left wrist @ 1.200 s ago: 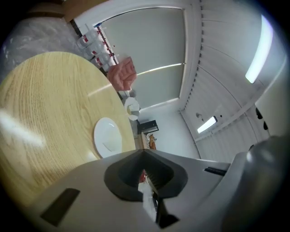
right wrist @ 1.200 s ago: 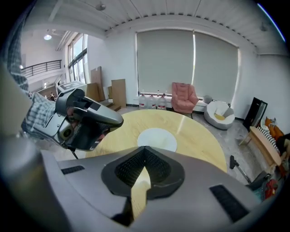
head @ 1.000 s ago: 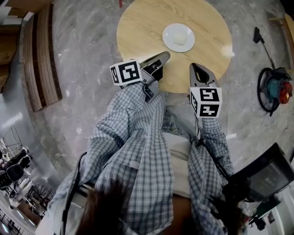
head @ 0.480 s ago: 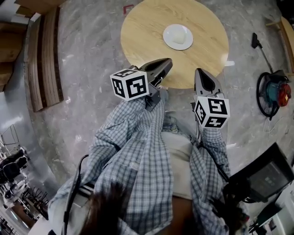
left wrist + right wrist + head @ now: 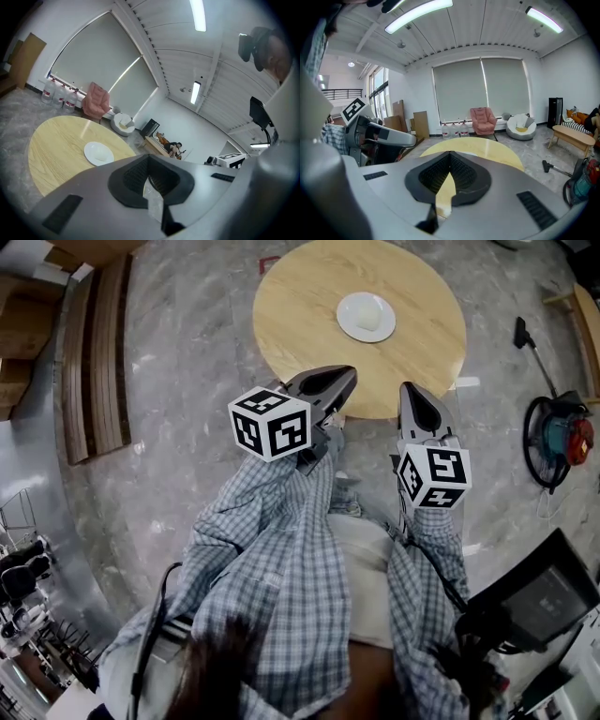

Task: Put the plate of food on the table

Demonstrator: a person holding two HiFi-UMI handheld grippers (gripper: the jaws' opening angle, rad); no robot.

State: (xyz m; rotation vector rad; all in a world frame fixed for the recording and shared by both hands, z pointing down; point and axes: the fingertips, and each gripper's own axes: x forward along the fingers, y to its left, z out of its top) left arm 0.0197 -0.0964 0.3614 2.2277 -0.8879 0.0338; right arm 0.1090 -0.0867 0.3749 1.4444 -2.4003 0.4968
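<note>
A white plate (image 5: 367, 316) with a pale piece of food on it rests on the round wooden table (image 5: 309, 296), slightly beyond its middle. In the left gripper view the plate (image 5: 98, 153) lies on the table (image 5: 51, 145) ahead and to the left. My left gripper (image 5: 342, 381) hovers at the table's near edge, shut and empty. My right gripper (image 5: 412, 392) is beside it at the same edge, also shut with nothing in it. The right gripper view shows its jaws (image 5: 450, 159) closed in front of the table top (image 5: 487, 147); the plate is hidden there.
A vacuum cleaner (image 5: 558, 432) with its hose lies on the marble floor to the right. Wooden benches (image 5: 89, 352) stand at the left. A pink armchair (image 5: 483, 120), water bottles (image 5: 58, 93) and a low wooden bench (image 5: 572, 136) stand beyond the table.
Both grippers have drawn back from over the table to its near edge and risen a little. The plate has stayed where it was on the table.
</note>
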